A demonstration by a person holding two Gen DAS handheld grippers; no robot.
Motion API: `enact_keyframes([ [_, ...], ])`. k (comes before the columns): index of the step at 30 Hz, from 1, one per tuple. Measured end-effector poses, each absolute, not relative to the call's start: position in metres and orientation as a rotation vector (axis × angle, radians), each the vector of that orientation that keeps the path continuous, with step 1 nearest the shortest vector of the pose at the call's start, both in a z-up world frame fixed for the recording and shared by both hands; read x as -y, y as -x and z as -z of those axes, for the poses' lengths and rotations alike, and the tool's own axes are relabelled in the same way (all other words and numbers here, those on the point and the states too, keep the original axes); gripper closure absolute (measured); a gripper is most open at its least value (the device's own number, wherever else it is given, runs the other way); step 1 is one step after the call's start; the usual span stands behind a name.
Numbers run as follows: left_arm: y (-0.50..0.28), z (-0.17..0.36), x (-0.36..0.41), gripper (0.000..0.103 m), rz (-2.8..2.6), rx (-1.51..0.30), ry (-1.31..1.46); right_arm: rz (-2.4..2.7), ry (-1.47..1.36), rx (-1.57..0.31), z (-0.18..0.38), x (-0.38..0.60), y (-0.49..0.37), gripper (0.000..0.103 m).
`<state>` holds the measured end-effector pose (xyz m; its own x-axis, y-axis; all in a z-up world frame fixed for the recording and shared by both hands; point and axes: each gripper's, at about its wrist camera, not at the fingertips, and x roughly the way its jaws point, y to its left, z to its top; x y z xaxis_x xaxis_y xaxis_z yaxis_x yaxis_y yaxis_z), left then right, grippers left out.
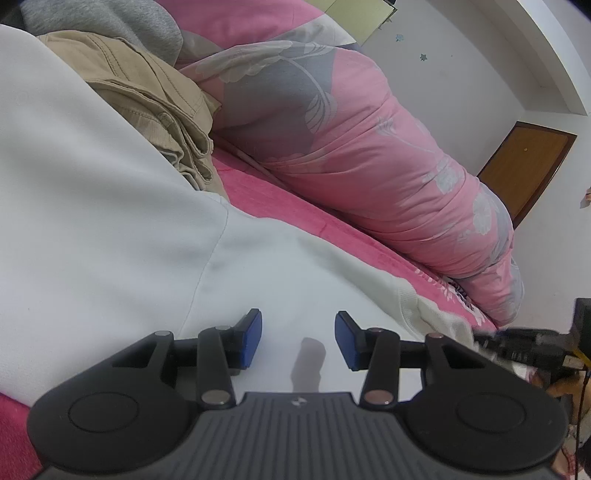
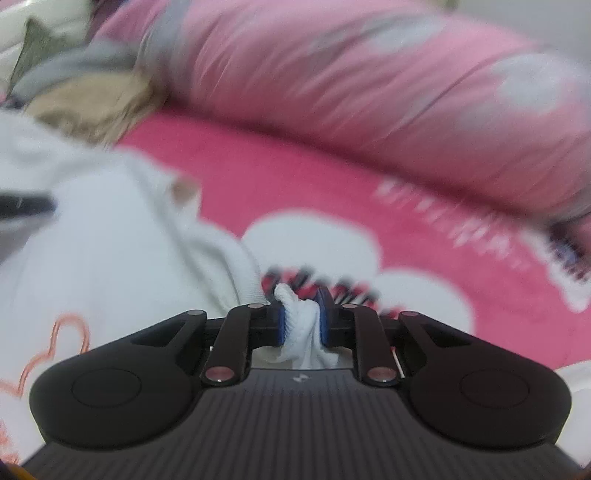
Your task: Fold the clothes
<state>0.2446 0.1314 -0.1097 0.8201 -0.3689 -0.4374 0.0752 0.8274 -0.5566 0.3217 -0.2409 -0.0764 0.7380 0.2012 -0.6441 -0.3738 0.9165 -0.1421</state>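
Covering most of the scene is a bed [image 1: 295, 206] under a deep pink sheet printed with white cloud shapes. A rolled pink floral quilt [image 1: 369, 147] lies along its far side, by the wall. Next in size, the white garment [image 1: 110, 221], the item being folded, is spread over the near part of the bed and reaches toward its near edge; an orange outline print shows on it in the right wrist view. A folded tan garment [image 1: 147, 96] and a grey garment [image 1: 110, 18] sit at the bed's far left, touching the white one's far edge.

The left gripper [image 1: 298, 339] hovers over the white garment with jaws apart and nothing between the blue pads. The right gripper [image 2: 302, 319] is clenched on a bunched ribbed edge of the white garment, apparently a cuff or hem, near the bed's near edge.

Judged risks: the pinch takes only a small wad of fabric, so a quick pull could slip it free. With the left gripper not pinning the cloth, lifting may drag the whole garment and spoil the fold. The right view is blurred, so grip depth cannot be confirmed.
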Motion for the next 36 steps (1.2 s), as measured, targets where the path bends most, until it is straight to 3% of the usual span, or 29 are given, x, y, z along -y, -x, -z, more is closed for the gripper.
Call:
enact_keyframes([
  [3, -0.245, 0.110, -0.131, 0.058, 0.249, -0.565, 0.550, -0.200, 0.244, -0.568, 0.077, 0.249, -0.324, 0.089],
  [10, -0.245, 0.109, -0.131, 0.058, 0.250, -0.565, 0.550, -0.067, 0.269, -0.603, 0.118, 0.245, -0.350, 0.085],
  [13, -0.245, 0.109, -0.131, 0.058, 0.251, -0.565, 0.550, 0.016, 0.192, -0.600, 0.112, 0.252, -0.359, 0.078],
  [21, -0.244, 0.109, -0.132, 0.058, 0.252, -0.566, 0.548, -0.153, 0.004, -0.546, 0.068, 0.247, -0.361, 0.075],
  [28, -0.244, 0.109, -0.132, 0.058, 0.252, -0.567, 0.548, -0.315, 0.206, -0.705, 0.094, 0.200, -0.360, 0.078],
  [36, -0.245, 0.109, -0.132, 0.057, 0.253, -0.568, 0.547, -0.365, 0.460, -0.660, 0.106, 0.175, -0.331, 0.079],
])
